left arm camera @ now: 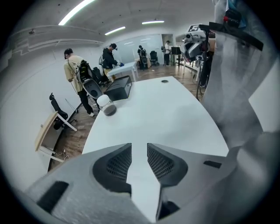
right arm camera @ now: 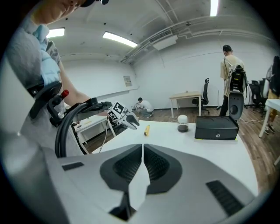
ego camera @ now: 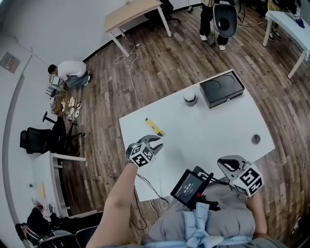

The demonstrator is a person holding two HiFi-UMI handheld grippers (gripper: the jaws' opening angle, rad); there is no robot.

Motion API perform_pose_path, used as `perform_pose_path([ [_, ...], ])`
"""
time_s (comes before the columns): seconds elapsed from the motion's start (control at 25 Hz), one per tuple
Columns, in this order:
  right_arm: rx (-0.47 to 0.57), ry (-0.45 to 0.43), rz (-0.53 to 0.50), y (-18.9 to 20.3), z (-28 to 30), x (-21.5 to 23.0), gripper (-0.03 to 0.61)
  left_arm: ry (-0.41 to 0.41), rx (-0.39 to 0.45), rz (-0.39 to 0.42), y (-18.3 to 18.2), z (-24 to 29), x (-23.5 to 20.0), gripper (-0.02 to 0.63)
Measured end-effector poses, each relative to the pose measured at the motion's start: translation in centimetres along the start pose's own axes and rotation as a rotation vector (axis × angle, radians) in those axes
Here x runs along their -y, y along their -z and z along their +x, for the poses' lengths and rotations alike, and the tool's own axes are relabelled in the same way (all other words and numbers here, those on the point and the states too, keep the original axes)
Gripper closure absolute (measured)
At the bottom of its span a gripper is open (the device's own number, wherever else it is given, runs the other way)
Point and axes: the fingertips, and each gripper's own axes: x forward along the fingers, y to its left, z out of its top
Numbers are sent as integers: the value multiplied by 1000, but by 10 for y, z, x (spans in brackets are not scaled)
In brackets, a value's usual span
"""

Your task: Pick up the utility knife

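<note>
Only 1 utility knife [ego camera: 154, 127] lies on 1 table [ego camera: 208, 133].

Open-plan office or lab, white tables [ego camera: 203, 131], office chairs [ego camera: 36, 139], wood-plank floor [ego camera: 160, 63], ceiling strip lights [right arm camera: 117, 39]

Illumination is bright and even in all three views, supplied by ceiling strip lights [left arm camera: 81, 9] visible in both gripper views; one strip [right arm camera: 118, 39] blooms slightly. The white table [ego camera: 213, 131] reads near overexposed in the head view, carrying only faint, soft shadows. All views show strong fisheye bending, and both gripper views have dark vignetted corners. The left gripper [left arm camera: 139, 148] and right gripper [right arm camera: 142, 148] are soft at close range. A grey garment [left arm camera: 236, 87] is blurred.
</note>
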Motion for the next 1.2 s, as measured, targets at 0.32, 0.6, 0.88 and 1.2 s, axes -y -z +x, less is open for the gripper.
perform_pose_path([
  [0.32,-19,56,46,4,2,12,549,62,-160,216,34,24,-27,471],
  [0.6,-35,113,86,8,1,18,549,137,-255,409,55,50,-36,470],
  [0.88,-52,157,126,14,3,22,549,198,-291,523,68,75,-41,469],
  [1.2,-66,180,159,13,14,22,549,270,-333,676,82,89,-52,469],
])
